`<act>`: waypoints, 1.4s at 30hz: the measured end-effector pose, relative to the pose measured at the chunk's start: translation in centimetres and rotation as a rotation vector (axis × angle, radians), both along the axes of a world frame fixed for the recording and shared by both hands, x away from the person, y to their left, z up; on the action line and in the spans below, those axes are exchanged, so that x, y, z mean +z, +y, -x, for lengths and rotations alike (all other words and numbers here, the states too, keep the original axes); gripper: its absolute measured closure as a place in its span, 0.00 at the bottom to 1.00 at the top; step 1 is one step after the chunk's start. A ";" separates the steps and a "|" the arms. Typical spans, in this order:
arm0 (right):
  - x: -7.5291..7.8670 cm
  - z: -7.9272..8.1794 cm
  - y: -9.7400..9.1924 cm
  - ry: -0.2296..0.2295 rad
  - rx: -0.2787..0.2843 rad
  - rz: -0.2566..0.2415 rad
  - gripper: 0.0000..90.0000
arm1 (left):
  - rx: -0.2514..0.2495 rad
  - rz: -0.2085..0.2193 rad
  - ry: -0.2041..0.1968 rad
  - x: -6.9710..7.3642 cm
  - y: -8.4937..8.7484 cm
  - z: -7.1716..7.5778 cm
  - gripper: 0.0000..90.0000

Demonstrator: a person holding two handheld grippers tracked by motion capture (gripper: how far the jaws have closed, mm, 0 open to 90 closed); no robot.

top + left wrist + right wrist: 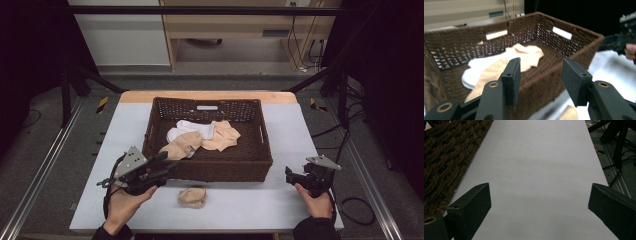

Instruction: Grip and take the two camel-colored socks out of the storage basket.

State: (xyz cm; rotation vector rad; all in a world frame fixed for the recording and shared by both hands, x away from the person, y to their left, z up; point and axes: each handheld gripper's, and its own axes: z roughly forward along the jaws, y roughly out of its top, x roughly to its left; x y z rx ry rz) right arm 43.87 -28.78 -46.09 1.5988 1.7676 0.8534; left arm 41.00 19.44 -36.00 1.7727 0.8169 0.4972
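Woven basket [207,167] is set mid-tabletop [280,200], holding white and beige socks [202,136], one beige sock draped over the near wall; a balled beige sock [192,197] lies on the tabletop just before it. Left gripper [165,161], jaws apart and empty, is held at the near rim: the draped sock is judged the likely target, best pinched at its bulk, clear of the weave. Right gripper [289,175], jaws wide apart and empty, is held beside the basket's right wall; sock count and the basket floor beneath the pile cannot be made out.
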 end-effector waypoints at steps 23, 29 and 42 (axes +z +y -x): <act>0.1 0.0 -0.3 -0.015 0.007 -0.012 0.05 | 0.132 -0.042 0.031 2.8 -1.6 -8.9 0.56; 0.1 0.0 -0.3 -0.018 0.002 -0.019 0.05 | 0.159 -0.052 0.022 3.5 -1.6 -10.9 0.55; 0.1 -0.1 -0.3 -0.024 0.009 -0.010 0.05 | 0.188 -0.137 0.063 0.5 -2.9 -15.6 0.54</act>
